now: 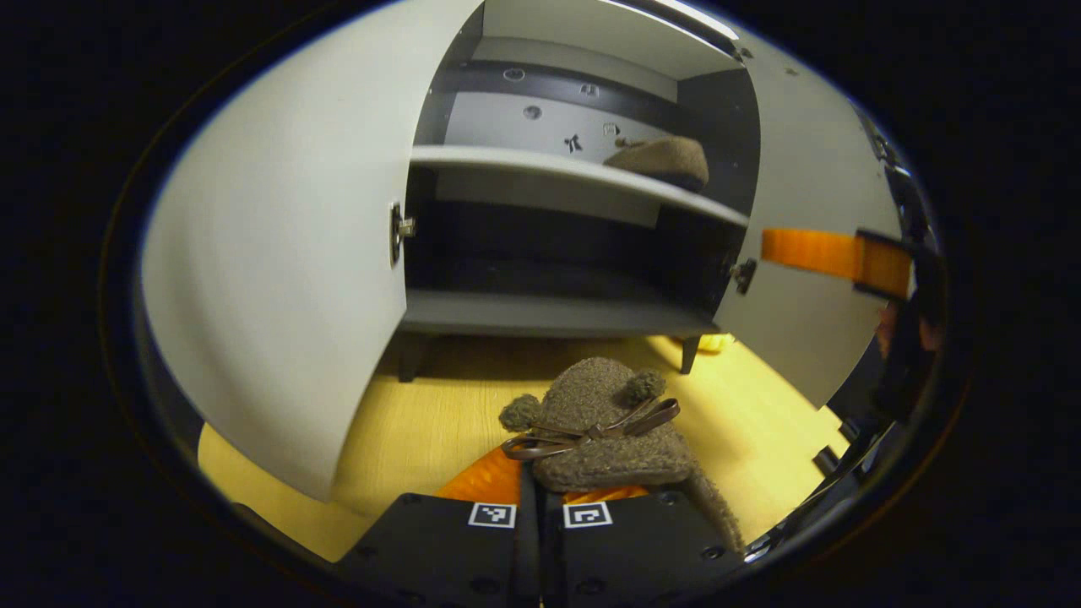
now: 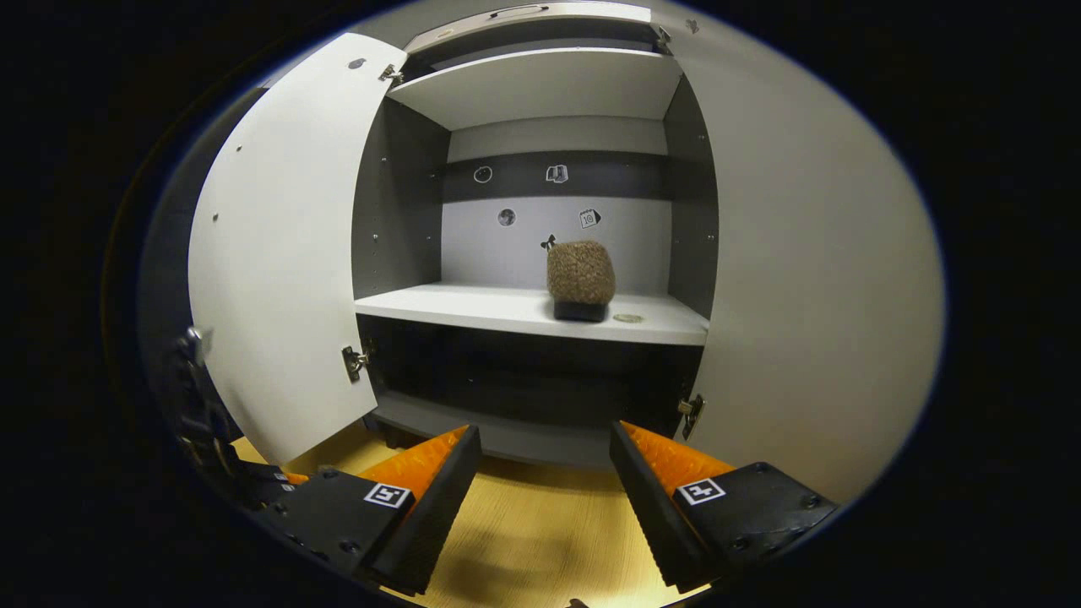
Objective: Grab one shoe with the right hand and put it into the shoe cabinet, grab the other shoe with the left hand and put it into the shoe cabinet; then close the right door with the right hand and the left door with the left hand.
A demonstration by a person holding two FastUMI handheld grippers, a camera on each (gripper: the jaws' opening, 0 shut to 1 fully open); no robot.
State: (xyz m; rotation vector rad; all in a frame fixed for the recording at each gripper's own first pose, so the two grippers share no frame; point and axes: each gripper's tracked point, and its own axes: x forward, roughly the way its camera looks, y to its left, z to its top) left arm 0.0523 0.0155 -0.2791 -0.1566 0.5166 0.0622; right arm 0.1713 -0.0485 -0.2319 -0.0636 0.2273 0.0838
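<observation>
A brown fuzzy shoe (image 1: 604, 422) with a dark bow hangs just above the wooden floor (image 1: 422, 422) in front of the shoe cabinet (image 1: 549, 312); my left gripper (image 1: 540, 491) is shut on its near end. The second brown shoe (image 2: 580, 283) stands on the cabinet's middle shelf (image 2: 473, 308), towards the right, and the left gripper view has it as well (image 1: 663, 160). My right gripper (image 2: 545, 485) is open with nothing between its fingers, low before the cabinet's bottom shelf. Both doors stand open: the left door (image 2: 279, 253) and the right door (image 2: 811, 279).
The right gripper's finger (image 1: 832, 257) reaches in front of the right door (image 1: 811, 194) at the edge of the left gripper view. The cabinet stands on short dark legs (image 1: 688, 355). Its bottom shelf (image 1: 549, 312) is bare. Small stickers (image 2: 553, 173) mark the back wall.
</observation>
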